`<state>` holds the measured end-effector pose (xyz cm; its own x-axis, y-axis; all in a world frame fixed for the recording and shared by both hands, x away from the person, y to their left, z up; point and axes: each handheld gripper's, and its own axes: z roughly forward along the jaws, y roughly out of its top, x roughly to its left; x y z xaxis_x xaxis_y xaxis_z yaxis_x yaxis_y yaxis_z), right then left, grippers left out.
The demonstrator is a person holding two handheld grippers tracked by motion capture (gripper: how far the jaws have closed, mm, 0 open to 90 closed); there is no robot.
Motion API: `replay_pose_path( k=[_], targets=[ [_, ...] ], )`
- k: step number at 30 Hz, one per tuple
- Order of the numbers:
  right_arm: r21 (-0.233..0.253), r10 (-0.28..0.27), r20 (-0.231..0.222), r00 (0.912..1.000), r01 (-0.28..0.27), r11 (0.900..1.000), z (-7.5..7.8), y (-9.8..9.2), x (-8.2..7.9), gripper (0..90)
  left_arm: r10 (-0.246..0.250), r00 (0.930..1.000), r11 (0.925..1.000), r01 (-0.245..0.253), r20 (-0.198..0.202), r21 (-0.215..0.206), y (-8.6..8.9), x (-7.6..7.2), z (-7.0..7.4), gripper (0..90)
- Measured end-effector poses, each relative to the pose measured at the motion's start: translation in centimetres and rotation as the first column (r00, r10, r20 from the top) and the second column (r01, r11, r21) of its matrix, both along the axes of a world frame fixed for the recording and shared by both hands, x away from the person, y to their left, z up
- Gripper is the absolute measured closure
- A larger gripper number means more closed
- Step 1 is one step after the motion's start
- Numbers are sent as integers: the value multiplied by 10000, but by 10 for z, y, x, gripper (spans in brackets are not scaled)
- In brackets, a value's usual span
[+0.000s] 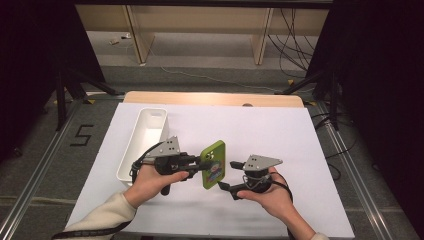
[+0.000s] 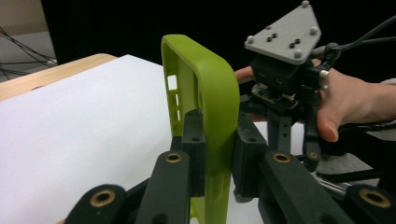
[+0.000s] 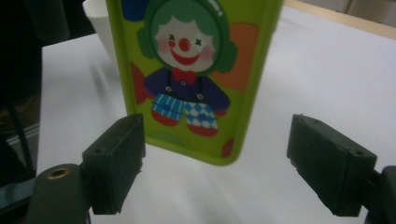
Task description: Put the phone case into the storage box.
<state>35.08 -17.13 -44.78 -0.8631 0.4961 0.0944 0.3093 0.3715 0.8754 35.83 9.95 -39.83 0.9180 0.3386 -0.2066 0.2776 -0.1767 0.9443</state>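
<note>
My left gripper (image 2: 212,154) is clamped on the green phone case (image 2: 205,93). In the left gripper view both black jaws press against the case from either side, one on its open inner face and one on its outer back, gripping it at the edge. The case stands upright above the jaws, its rim with the side cut-outs facing away from me and toward the white table cover (image 2: 84,126).

My right gripper (image 3: 212,168) is released: its two jaws stand wide apart, with bare white cover between them. In the right gripper view the case (image 3: 191,70) sits just beyond the jaw tips, nearer the left jaw than the right, and touches neither. Its printed back faces this gripper: a clown with green hair, a red nose, a red bow tie and checked blue trousers on a green ground.

In the high view the left gripper (image 1: 200,164) points toward the right gripper (image 1: 227,175), and the case (image 1: 213,165) is between them, held off the table and tilted. My left hand (image 1: 150,180) and right hand (image 1: 267,192) wrap the gripper bodies from below.

Beyond the left gripper, just beside it on the far side, a white rectangular bin (image 1: 145,142) rests on the cover (image 1: 260,135), lengthwise away from me. A wooden table edge (image 1: 215,98) shows past the far border of the cover.
</note>
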Motion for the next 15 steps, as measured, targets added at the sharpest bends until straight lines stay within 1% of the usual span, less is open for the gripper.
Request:
replay_pose_path(
  k=[3, 4, 5, 6, 9, 10, 11, 12, 13, 15],
  targets=[
    [6, 347, -95, 9994, -347, 9994, -2, 2, 2, 225, -99, 9999, 10000, 99, -134, -8, -2, -2, 0, 776],
    [6, 347, -95, 9994, -347, 9994, -2, 2, 2, 225, -99, 9999, 10000, 99, -134, -8, -2, -2, 0, 776],
    [13, 520, -184, 9985, -520, 9986, -4, 3, 2, 230, -118, 9997, 9999, 118, -204, -6, -2, -3, -1, 776],
    [-4, 563, -255, 9981, -564, 9984, -5, 3, 3, 232, -187, 9993, 9998, 187, -319, -25, -3, -4, -1, 776],
    [-4, 672, -309, 9973, -672, 9977, -6, 4, 4, 239, -213, 9992, 9998, 213, -328, 1, -4, -4, -1, 776],
    [11, 759, -321, 9966, -759, 9971, -7, 4, 4, 241, -290, 9993, 9996, 290, -231, -10, -5, -4, -1, 776],
    [57, 842, -434, 9955, -840, 9964, -8, 4, 5, 244, -357, 9992, 9994, 357, -184, -10, -6, -3, -1, 776],
    [57, 842, -434, 9955, -840, 9964, -8, 4, 5, 244, -357, 9992, 9994, 357, -184, -10, -6, -3, -1, 776],
    [199, 995, -540, 9936, -985, 9949, -9, 5, 6, 244, -398, 9991, 9992, 398, -148, 2, -6, -3, -1, 776],
    [255, 1091, -540, 9926, -1078, 9938, -10, 5, 7, 245, -450, 9989, 9990, 450, -148, -18, -7, -3, -2, 776]
  ],
)
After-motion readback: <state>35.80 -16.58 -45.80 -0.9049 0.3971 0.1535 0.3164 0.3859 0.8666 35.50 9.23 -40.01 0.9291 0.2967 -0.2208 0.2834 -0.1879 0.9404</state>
